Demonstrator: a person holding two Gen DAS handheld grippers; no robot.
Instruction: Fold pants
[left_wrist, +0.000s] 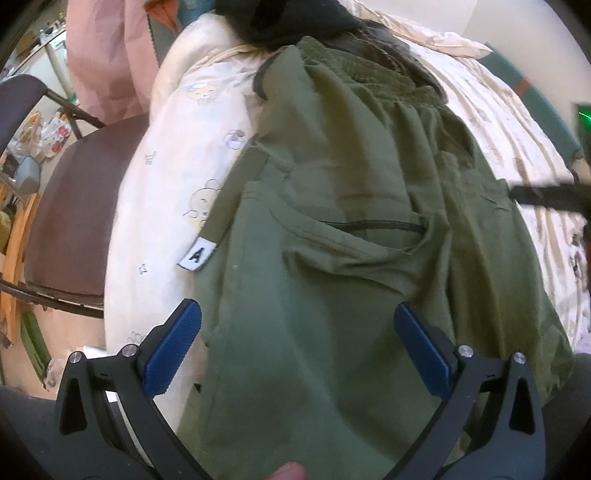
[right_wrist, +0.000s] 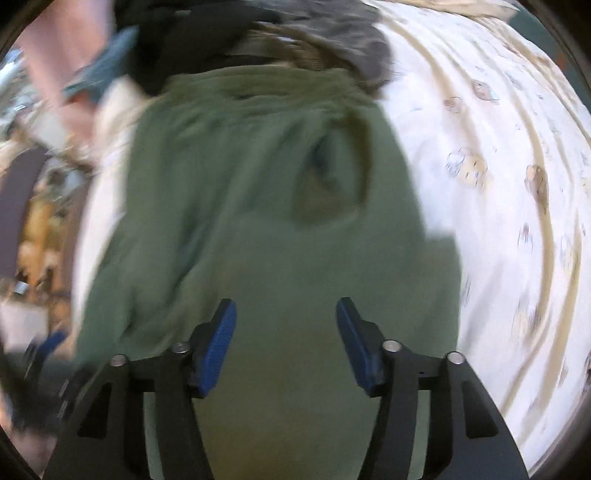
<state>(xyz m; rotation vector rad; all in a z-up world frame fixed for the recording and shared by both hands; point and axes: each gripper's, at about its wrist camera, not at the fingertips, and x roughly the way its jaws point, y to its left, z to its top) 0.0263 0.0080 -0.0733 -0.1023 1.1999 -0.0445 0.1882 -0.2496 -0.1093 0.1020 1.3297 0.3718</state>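
Olive-green woven cloth is filling most of both views: the pants are lying spread on the bed, with the gathered, ribbed elastic waistband at the far end and the legs running toward us. We are seeing soft wrinkles across the seat, a dark slit pocket in the middle, and a flat strap at the left edge that is ending in a small white label with the letter A.

We are holding the left gripper over the near part of the cloth; its jaws are standing wide apart with nothing between them, and the ribbed blue pads are framing the fabric. The right gripper is also hanging above the pants; its jaws are apart, a little narrower, and are gripping nothing. The right view is blurred, so we cannot tell if the pads are touching the cloth.

Under the pants, a cream quilted bedsheet with small cartoon animals is covering the bed. Beyond the waistband, dark clothes are lying in a heap. On the left, a brown padded chair with a dark metal frame is standing beside the bed, and a pink fabric is hanging behind it.
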